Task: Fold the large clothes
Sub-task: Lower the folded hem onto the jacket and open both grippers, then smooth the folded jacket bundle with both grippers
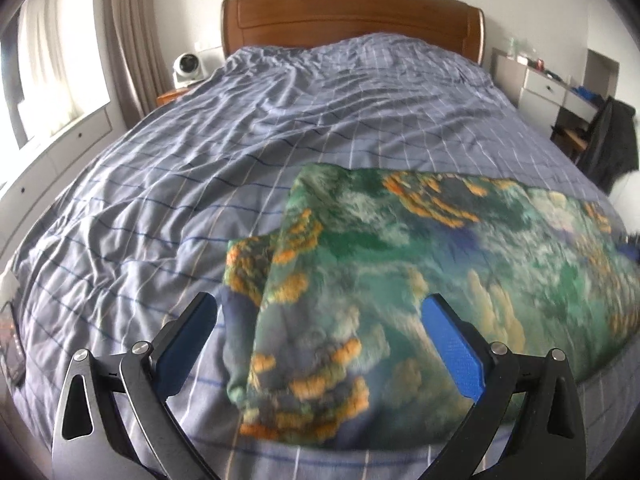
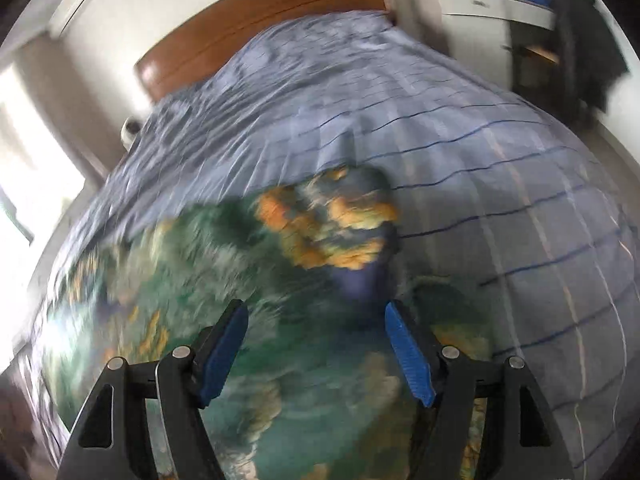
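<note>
A large green garment with orange and blue print (image 1: 400,280) lies partly folded on the near end of the bed; it also shows in the right wrist view (image 2: 260,320), blurred. My left gripper (image 1: 320,308) is open above the garment's left end, its blue pads wide apart, holding nothing. My right gripper (image 2: 316,312) is open above the garment's right part, near a bunched orange fold (image 2: 332,232), holding nothing.
The bed has a blue-grey checked duvet (image 1: 280,120) and a brown wooden headboard (image 1: 348,16). A white fan (image 1: 186,66) stands at the left of the headboard. A white desk (image 1: 560,88) and a chair draped with dark clothing (image 1: 612,140) stand at the right.
</note>
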Motion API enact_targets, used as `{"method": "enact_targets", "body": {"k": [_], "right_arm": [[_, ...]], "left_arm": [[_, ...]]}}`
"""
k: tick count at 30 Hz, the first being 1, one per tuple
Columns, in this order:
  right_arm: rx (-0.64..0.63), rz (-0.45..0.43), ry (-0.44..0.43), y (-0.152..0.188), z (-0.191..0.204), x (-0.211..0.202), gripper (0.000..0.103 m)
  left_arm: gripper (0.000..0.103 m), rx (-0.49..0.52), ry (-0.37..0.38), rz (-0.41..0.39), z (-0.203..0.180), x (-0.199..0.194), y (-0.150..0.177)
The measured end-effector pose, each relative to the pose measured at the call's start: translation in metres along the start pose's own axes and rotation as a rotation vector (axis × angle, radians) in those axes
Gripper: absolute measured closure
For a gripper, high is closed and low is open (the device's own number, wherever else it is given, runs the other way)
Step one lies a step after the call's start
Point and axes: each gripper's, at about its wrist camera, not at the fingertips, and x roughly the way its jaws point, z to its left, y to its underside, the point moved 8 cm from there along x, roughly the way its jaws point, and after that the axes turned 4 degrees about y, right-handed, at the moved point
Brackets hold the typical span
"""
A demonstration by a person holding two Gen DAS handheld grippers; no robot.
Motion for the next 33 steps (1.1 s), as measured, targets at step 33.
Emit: {"method": "enact_targets", "body": {"k": [33], "right_arm": [[-0.197, -0.161, -0.129, 0.131, 0.07, -0.205, 0.03]], "left_arm": [[0.001, 0.053, 0.251, 0.164, -0.183, 0.109, -0.092]]}}
